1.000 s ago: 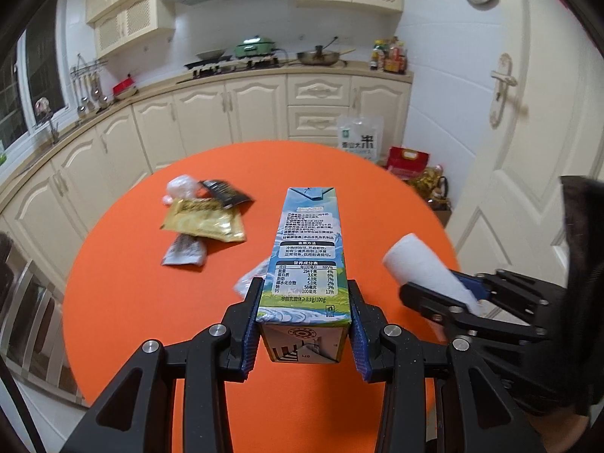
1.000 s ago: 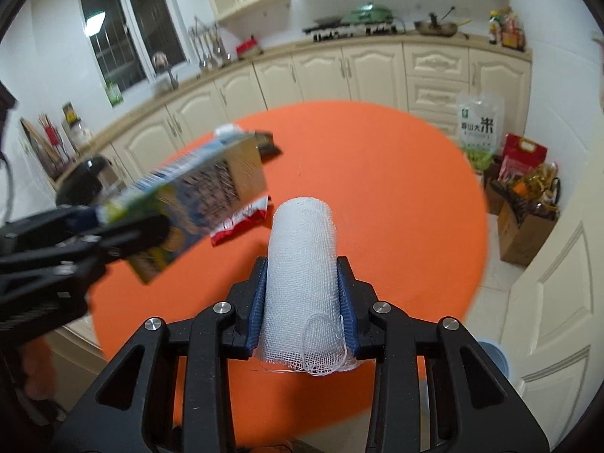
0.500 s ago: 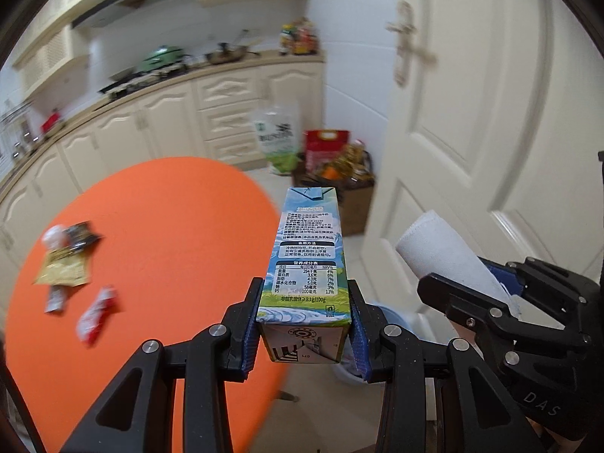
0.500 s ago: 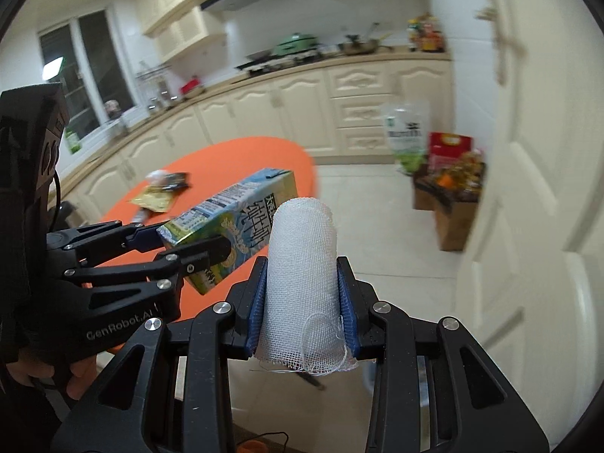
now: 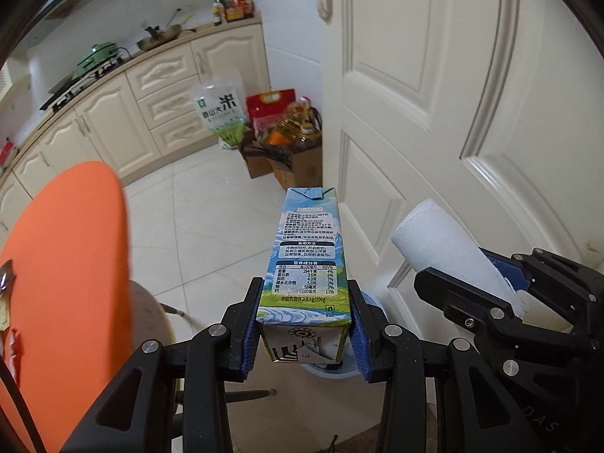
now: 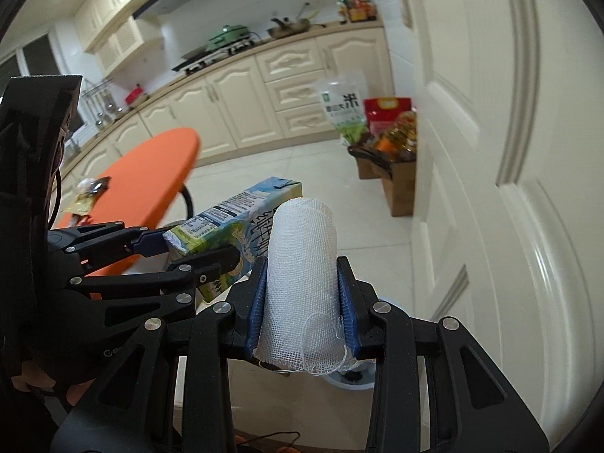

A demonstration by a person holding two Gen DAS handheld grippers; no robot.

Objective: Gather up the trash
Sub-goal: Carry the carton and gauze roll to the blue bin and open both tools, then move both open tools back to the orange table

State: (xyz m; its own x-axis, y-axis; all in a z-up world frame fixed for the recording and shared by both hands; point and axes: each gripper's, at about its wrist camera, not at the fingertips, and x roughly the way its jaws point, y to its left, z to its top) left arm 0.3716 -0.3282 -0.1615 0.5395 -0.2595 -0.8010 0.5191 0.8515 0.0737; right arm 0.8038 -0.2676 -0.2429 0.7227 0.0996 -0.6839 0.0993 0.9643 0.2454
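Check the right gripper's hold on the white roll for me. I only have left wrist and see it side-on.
Observer: Right wrist view shows the white mesh gauze roll squeezed between both blue pads, so the right gripper is shut on it.
Operator: Any trash on the table? I only get its edge.
Observer: Yes, a yellow packet and a black wrapper lie on the round orange table.
Operator: Is there a bin under the right gripper?
Observer: What looks like a pale bin rim shows just below the roll's frayed end.
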